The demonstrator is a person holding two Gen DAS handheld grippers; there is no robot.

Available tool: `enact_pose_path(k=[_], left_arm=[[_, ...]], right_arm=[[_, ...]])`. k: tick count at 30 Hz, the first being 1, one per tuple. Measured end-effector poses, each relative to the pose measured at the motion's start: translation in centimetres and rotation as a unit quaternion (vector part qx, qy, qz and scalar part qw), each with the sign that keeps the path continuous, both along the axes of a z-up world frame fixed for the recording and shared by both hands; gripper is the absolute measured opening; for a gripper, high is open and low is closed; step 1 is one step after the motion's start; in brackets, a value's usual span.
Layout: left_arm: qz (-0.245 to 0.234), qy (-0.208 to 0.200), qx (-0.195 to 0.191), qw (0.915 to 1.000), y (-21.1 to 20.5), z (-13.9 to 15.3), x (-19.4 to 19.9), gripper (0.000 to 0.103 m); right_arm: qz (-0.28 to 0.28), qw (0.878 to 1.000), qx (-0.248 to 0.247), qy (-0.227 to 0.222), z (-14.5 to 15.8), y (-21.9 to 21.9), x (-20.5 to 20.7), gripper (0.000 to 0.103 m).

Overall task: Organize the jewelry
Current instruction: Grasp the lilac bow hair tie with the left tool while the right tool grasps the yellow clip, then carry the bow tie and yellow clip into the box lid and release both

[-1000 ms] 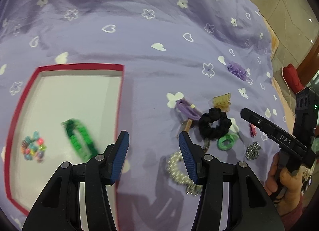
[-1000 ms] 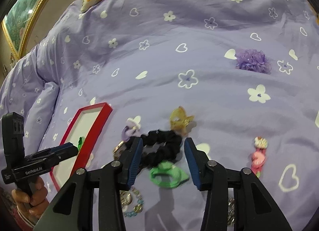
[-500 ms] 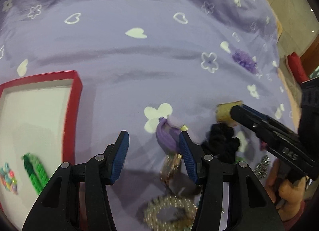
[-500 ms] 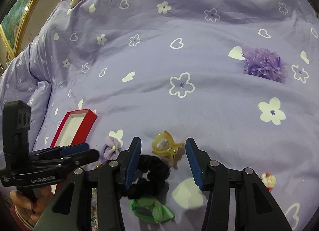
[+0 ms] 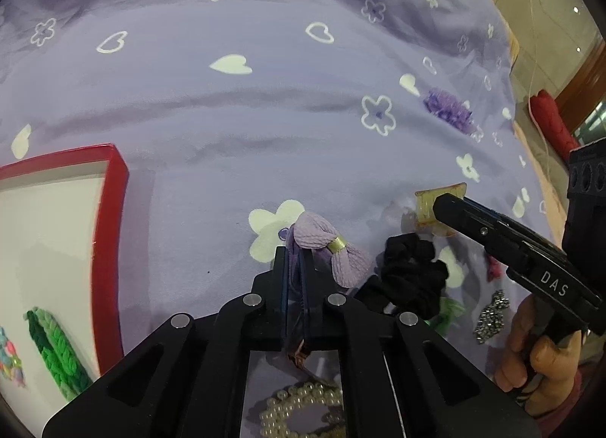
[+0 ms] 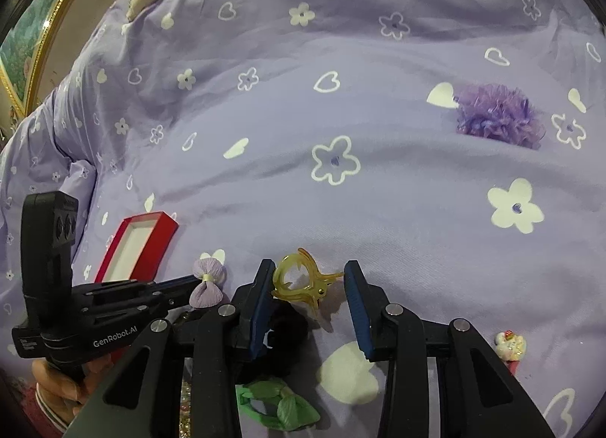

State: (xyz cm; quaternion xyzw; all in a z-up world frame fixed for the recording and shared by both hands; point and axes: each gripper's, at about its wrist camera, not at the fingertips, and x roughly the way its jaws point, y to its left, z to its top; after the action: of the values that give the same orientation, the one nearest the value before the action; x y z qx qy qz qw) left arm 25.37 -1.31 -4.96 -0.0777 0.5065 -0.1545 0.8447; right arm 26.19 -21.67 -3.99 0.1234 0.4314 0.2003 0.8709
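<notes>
Two grippers over purple bedspread [image 6: 341, 105]. Left gripper [image 5: 293, 271] pinched tight on lilac bow hair tie [image 5: 325, 250], bow lying on the cloth beside black scrunchie [image 5: 411, 281]. Right gripper [image 6: 308, 298] jaws spread, straddling yellow claw clip [image 6: 299, 281]. Red-rimmed tray [image 5: 110, 233] left, holding green braided band [image 5: 57, 351].

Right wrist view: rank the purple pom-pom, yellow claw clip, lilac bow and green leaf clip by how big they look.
1. purple pom-pom
2. green leaf clip and yellow claw clip: look alike, unranked; the leaf clip is nearer and partly hidden.
3. lilac bow
</notes>
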Motion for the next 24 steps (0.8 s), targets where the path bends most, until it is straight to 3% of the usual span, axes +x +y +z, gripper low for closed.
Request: enact_pose_path(k=[13, 24], left_arm=[[0.037, -0.037, -0.016, 0.9985, 3.6, 3.2, -3.9, 0.004], [0.086, -0.052, -0.005, 0.9949, 9.4, 4.2, -8.2, 0.004]], right_arm=[[0.012, 1.0, 0.018, -0.018, 2.4, 1.1, -1.9, 0.038], [0.075, 0.996, 0.04, -0.02, 3.5, 6.9, -4.2, 0.038]])
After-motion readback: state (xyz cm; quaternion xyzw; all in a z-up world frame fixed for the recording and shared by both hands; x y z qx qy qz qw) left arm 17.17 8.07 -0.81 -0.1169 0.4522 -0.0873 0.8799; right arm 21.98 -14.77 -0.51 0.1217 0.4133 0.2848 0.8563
